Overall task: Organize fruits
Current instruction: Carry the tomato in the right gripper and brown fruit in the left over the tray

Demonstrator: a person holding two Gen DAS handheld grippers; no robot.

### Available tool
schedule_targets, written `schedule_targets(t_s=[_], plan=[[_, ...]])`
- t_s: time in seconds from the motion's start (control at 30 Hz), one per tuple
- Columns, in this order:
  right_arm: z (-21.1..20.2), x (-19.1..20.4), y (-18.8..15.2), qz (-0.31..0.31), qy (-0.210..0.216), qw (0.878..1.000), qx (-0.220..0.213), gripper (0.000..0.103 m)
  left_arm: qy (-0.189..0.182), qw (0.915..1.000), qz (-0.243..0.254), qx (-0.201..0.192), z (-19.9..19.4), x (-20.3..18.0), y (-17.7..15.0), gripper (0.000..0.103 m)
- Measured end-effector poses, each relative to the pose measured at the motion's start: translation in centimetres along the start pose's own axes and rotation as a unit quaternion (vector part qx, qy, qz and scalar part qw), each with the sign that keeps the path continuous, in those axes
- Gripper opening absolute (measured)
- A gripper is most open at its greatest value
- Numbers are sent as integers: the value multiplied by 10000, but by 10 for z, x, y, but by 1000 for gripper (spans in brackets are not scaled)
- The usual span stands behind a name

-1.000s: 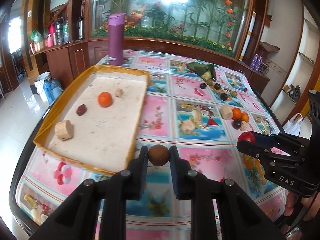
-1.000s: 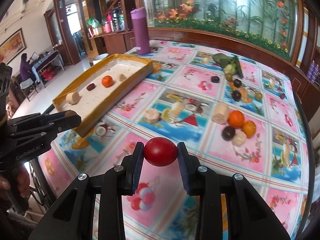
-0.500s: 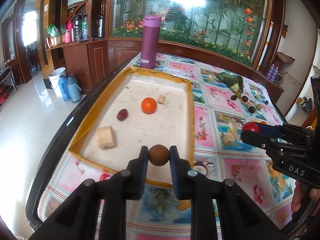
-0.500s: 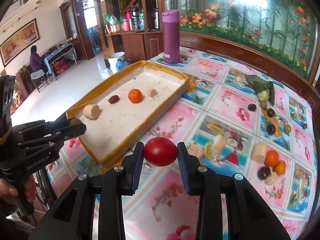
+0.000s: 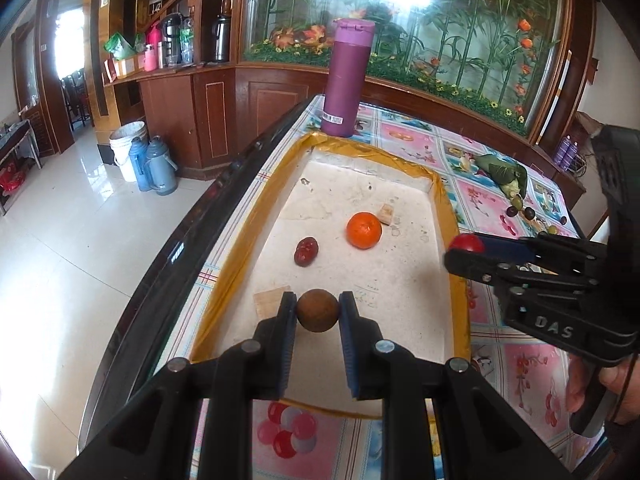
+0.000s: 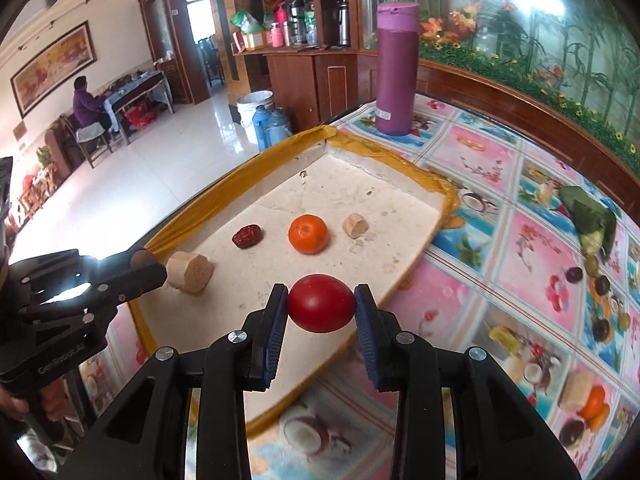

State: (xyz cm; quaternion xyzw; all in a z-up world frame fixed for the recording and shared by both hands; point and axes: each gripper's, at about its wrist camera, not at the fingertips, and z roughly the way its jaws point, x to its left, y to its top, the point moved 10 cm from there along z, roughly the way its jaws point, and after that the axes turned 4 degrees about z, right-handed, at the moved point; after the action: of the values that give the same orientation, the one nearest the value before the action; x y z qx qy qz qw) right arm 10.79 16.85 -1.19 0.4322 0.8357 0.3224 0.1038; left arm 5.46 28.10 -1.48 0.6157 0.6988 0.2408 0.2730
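Note:
My left gripper [image 5: 318, 312] is shut on a round brown fruit [image 5: 317, 310] and holds it over the near end of a white tray with a yellow rim [image 5: 400, 160]. My right gripper [image 6: 321, 309] is shut on a red tomato [image 6: 321, 303] above the tray's right edge [image 6: 434, 210]; it also shows in the left wrist view [image 5: 466, 244]. In the tray lie an orange [image 5: 363, 230], a red date [image 5: 306, 251], a small pale chunk [image 5: 386, 213] and a tan cylinder piece [image 6: 189, 271].
A purple flask [image 5: 347, 80] stands behind the tray. Several loose fruits [image 6: 596, 280] and a green leaf wrap [image 6: 588, 216] lie on the flowered tablecloth to the right. The table's dark edge [image 5: 192, 232] runs along the tray's left side.
Both grippers have moved left from the open tablecloth to over the tray, each still holding its fruit.

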Motion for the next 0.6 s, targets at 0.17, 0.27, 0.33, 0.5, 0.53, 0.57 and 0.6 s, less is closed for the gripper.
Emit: schedule_targets(t_s=[0.17,0.27,0.33,0.5,0.53,0.57,0.6], plan=[[29,-4,6,-91,-39,9997,215,32,-103,9998,145,131,15,-12,1,24],[43,-11,8,-20,-58,9994,337,32,-146,9995,192,214,25,-17,1,24],[51,-15,10,3,-43,9992,409,33,-158,9993,195,268,31,-18,2,24],[63,-18,9,-150,-140,9986,495,33,-129,9988,240,400,44,-19,2,24],[64,-19,10,-182,-166,9985,485,33,-133,9987,237,427,46,-19,2,24],[64,-18,10,-239,-180,9985,466,33,-117,9987,223,450,48,-19,2,24],[64,-17,11,-284,-183,9984,462,33,-122,9985,212,480,50,-18,1,24]])
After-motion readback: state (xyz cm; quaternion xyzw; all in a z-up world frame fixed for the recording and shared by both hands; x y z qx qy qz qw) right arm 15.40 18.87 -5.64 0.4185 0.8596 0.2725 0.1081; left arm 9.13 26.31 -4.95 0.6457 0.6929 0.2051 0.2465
